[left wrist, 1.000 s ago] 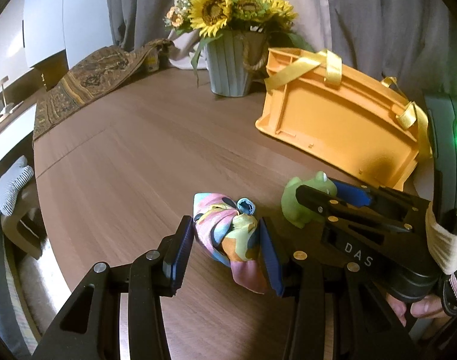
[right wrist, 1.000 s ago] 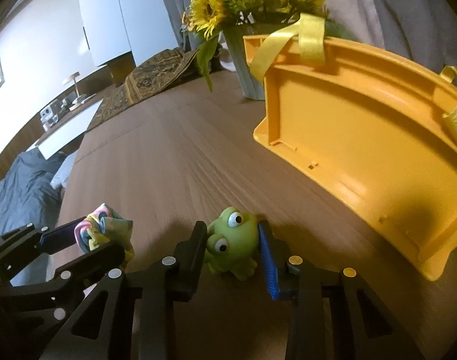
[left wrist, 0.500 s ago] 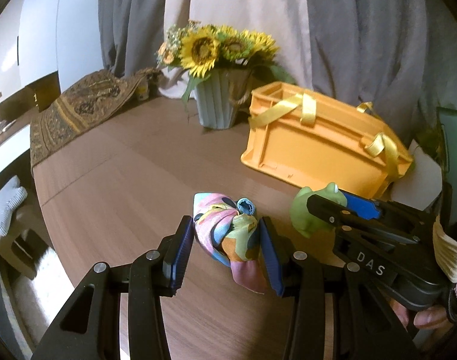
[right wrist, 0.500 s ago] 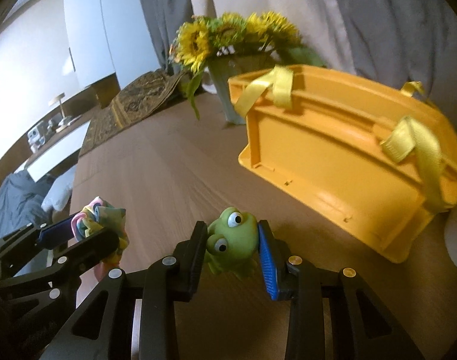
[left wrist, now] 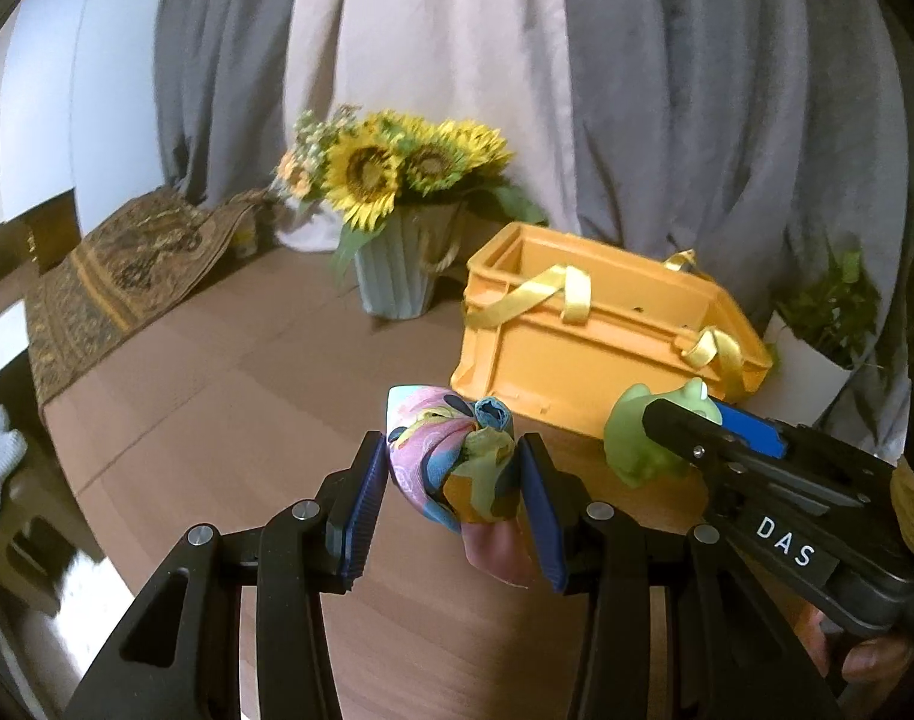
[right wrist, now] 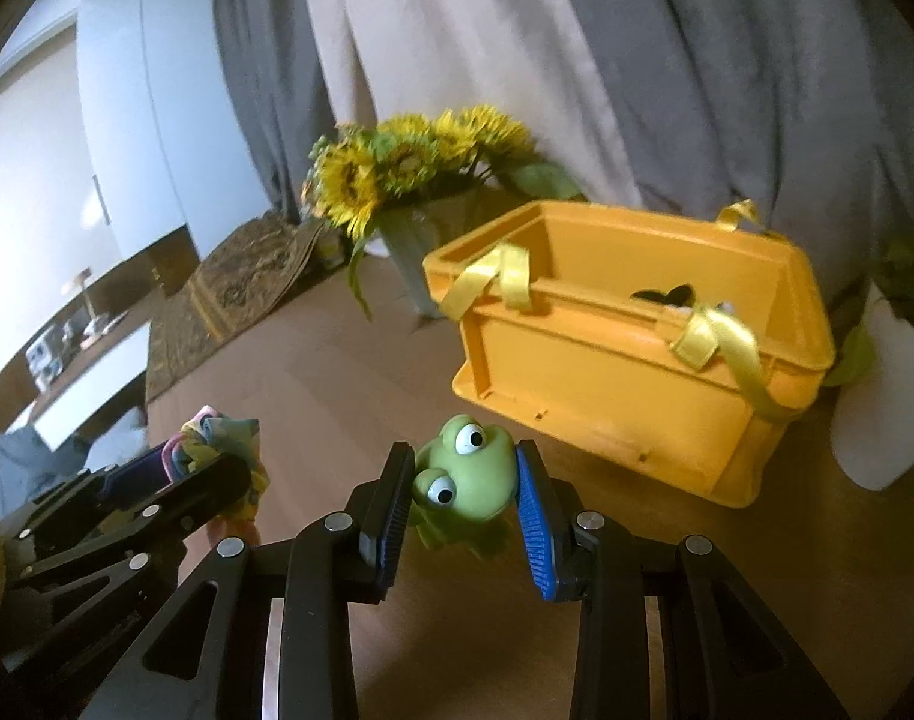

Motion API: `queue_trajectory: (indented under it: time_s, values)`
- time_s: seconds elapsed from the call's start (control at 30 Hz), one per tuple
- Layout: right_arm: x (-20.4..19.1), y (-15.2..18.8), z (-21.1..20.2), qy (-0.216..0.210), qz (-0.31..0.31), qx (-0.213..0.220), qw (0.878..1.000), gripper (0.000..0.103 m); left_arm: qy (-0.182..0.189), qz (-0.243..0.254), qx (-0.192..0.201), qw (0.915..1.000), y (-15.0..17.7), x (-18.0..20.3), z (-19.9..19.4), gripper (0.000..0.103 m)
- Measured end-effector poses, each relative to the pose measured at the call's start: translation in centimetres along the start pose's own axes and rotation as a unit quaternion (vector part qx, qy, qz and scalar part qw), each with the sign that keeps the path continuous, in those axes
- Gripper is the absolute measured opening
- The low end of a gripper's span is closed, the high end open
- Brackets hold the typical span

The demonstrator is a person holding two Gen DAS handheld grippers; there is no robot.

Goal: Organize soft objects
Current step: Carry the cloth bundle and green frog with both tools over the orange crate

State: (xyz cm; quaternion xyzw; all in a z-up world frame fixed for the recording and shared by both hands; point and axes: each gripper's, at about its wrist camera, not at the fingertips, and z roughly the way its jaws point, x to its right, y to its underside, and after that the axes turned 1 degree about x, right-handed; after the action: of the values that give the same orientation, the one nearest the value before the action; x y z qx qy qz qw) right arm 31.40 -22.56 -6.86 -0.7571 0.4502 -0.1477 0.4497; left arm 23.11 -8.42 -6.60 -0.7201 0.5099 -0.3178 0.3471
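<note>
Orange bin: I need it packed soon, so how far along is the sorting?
Done: something dark already shows inside the orange bin. In hand: the left gripper grips the knotted scarf, the right gripper the green frog toy. Left: dropping both in.

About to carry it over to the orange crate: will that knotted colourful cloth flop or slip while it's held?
The knotted cloth looks bunched tight, so it should hold shape, though its loose pink tail hangs and may swing. The left gripper pinches it from both sides; being soft fabric, it probably compresses rather than slips. Likely very light.
</note>
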Motion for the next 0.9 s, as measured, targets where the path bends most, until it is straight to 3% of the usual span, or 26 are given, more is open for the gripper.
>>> queue_trajectory:
  time_s: [0.4, 0.9]
  values:
    - [-2.1, -2.5, -2.1, 0.075, 0.043, 0.055, 0.995, 0.035, 0.079, 0.055, 0.028, 0.9950, -4.2, -1.6, 0.1, 0.044]
    - [-4.8, -4.6, -3.1, 0.176, 0.090, 0.111, 0.974, 0.035, 0.179, 0.114, 0.049, 0.9759, -8.4, -3.1, 1.8, 0.043]
